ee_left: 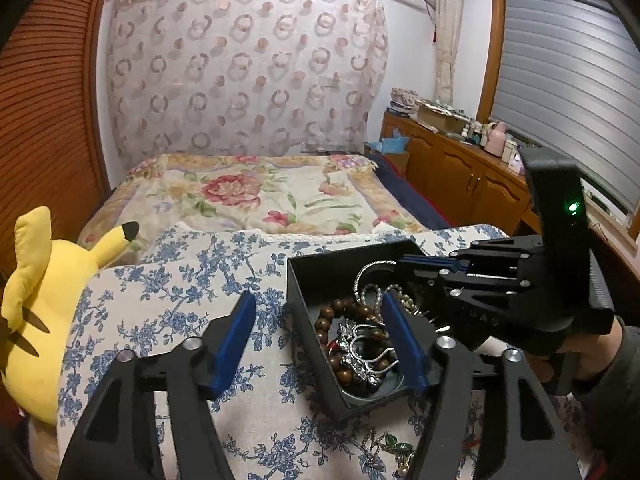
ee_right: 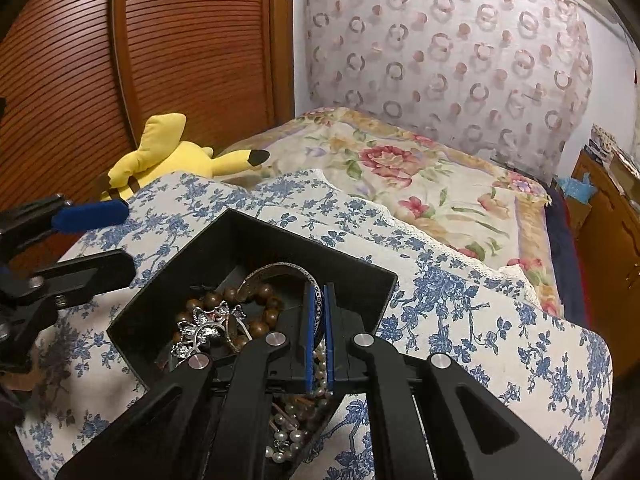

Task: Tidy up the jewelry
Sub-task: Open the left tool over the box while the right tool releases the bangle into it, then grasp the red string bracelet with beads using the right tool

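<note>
Black jewelry box (ee_right: 168,296) on a blue-floral cloth (ee_right: 460,304), both grippers at it.
Right gripper (ee_right: 319,300) is clamped on a silver bangle (ee_right: 276,270) over the box's far side; left gripper (ee_left: 320,316) gapes, empty, straddling the box's left wall; wooden bead bracelet (ee_left: 326,320), possibly pearls inside.

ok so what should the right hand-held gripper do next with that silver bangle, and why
Probably open and let go. The right hand-held gripper is shut on the silver bangle, which already sits low inside the black box over the wooden bead bracelet and pearls. The left hand-held gripper stands open, straddling the box's near wall, holding nothing.
</note>
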`<state>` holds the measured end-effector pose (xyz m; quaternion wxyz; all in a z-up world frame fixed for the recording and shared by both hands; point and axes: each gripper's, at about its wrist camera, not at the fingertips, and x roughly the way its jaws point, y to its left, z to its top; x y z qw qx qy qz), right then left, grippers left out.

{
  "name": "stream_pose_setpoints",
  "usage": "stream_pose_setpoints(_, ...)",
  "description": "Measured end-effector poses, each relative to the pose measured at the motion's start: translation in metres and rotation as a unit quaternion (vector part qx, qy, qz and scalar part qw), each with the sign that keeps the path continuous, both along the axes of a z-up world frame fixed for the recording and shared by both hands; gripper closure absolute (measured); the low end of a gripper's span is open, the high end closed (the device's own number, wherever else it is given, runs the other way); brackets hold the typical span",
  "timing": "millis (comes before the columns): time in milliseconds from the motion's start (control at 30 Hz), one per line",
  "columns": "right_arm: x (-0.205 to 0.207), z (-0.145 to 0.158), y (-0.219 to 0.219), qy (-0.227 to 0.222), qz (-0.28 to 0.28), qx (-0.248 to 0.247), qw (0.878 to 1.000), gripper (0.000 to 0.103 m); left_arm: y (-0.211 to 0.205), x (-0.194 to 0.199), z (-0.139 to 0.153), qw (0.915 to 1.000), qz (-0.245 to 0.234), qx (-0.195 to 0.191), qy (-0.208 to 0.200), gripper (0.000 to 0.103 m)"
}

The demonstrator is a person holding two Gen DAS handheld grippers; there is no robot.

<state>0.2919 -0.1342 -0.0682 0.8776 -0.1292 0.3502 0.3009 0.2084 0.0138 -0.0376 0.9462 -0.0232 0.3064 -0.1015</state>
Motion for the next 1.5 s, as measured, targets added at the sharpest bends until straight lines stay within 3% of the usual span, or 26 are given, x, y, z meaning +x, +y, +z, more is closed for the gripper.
stream_pose_setpoints(233, -0.007, 0.011, -0.002, -0.018, -0.002, 0.005, 1.000, 0.096, -0.001, -0.007, 0.004, 0.9999, 0.008, 0.010, -0.007, 0.019)
stream_pose_setpoints(533, -0.061, 0.027, -0.036, -0.027, -0.010, 0.027, 0.999, 0.096, -0.004, -0.035, 0.005, 0.9998, 0.006, 0.018, -0.006, 0.009)
stream_pose_setpoints(767, -0.110, 0.015, -0.053, -0.014, -0.011, 0.021, 1.000, 0.088, -0.005, -0.066, -0.001, 0.9998, 0.004, 0.019, 0.001, 0.008)
stream_pose_setpoints(1067, -0.144, -0.015, -0.066, 0.027, -0.026, 0.014, 0.999, 0.088, -0.005, -0.100, -0.015, 0.9995, 0.005, 0.027, 0.013, 0.008)
stream_pose_setpoints(1167, -0.153, -0.020, -0.063, 0.036, -0.023, 0.009, 0.999, 0.087, -0.005, -0.111, -0.020, 0.9995, 0.006, 0.027, 0.017, 0.008)
stream_pose_setpoints(1300, -0.164, -0.028, -0.055, 0.049, -0.013, 0.001, 0.999, 0.078, -0.002, -0.122, -0.023, 0.9993, 0.010, 0.029, 0.021, 0.008)
stream_pose_setpoints(1500, -0.172, -0.035, -0.044, 0.057, -0.009, -0.014, 0.998, 0.078, 0.001, -0.133, -0.026, 0.9990, 0.012, 0.031, 0.028, 0.008)
